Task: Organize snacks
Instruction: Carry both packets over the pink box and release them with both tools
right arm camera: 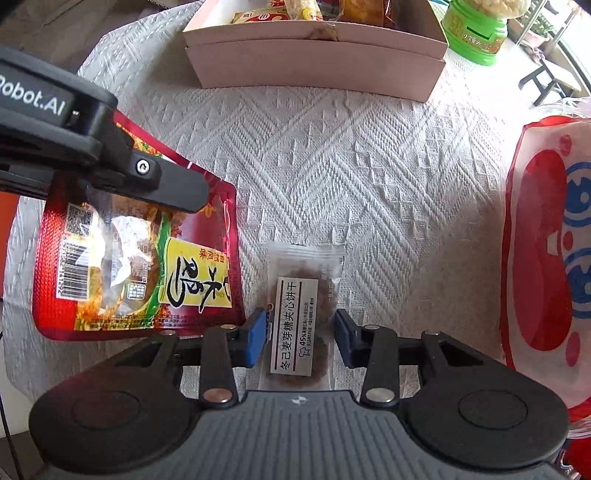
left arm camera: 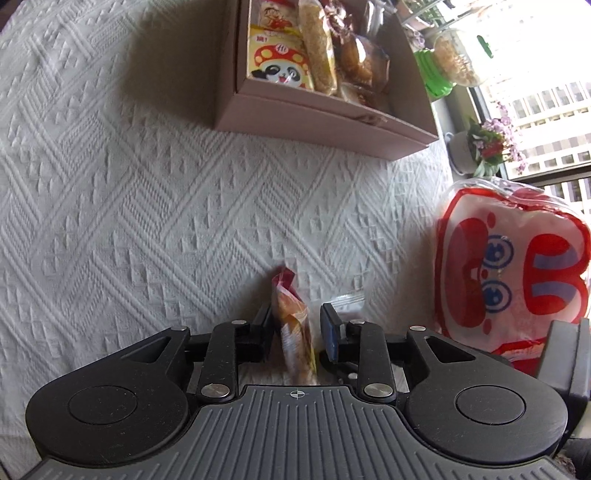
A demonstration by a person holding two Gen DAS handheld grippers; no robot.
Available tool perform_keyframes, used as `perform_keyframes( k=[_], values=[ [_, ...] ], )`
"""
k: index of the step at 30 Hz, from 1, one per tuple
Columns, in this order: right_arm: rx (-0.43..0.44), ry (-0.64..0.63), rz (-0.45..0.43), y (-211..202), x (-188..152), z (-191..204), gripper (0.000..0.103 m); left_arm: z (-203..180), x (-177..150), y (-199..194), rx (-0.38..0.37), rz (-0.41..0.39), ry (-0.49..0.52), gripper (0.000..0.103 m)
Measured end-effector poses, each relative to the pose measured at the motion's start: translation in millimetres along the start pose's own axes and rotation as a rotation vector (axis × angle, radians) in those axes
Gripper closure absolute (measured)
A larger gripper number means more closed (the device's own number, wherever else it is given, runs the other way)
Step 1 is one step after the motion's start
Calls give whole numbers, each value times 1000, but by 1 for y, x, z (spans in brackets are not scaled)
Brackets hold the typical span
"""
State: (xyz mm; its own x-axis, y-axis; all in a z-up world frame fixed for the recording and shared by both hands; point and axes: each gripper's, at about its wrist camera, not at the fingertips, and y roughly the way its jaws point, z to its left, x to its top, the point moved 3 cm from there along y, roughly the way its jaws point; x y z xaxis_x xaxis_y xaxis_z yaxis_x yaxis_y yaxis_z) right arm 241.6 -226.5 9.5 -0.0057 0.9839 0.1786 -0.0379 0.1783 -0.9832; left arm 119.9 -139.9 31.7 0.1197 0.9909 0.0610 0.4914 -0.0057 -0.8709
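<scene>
My left gripper (left arm camera: 295, 325) stands around the red snack pouch (left arm camera: 293, 325), seen edge-on between its fingers; the left finger touches it and a gap shows beside the right finger. In the right wrist view the same red pouch (right arm camera: 140, 266) is held off the cloth under the left gripper's finger (right arm camera: 162, 184). My right gripper (right arm camera: 300, 334) is open around a clear-wrapped biscuit pack (right arm camera: 301, 314) lying on the cloth, with its fingers apart from the pack. A pink cardboard box (left arm camera: 325, 114) with several snacks stands at the back and also shows in the right wrist view (right arm camera: 317, 70).
A large red-and-white cartoon snack bag (left arm camera: 509, 273) lies at the right, also in the right wrist view (right arm camera: 546, 251). A green-based jar (right arm camera: 476, 29) stands right of the box. A flower pot (left arm camera: 480, 147) stands by the window. White textured cloth (left arm camera: 147, 203) covers the table.
</scene>
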Motion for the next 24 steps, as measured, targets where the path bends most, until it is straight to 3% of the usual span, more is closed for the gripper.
perform_keyframes(
  k=[2,6,13,19,22,24],
  values=[
    [11,4,4,-1,1,-2,64,5,-3,3,-3,11,-24,80],
    [43,2,-4,-9,4,-11,67,8,-10,-3,-64,-14,-49,82],
    [95,3,-144,-60,25,-29,67,-11,7,-60,-182,-187,-84,83],
    [87,30,-348,-120,75,-43,67,-41,59,-128,-263,-434,-27,82],
    [81,48,-462,-145,115,-53,67,-46,96,-142,-291,-525,-26,82],
    [75,52,-526,-154,146,-57,66,-40,124,-130,-317,-554,-63,80]
  ],
)
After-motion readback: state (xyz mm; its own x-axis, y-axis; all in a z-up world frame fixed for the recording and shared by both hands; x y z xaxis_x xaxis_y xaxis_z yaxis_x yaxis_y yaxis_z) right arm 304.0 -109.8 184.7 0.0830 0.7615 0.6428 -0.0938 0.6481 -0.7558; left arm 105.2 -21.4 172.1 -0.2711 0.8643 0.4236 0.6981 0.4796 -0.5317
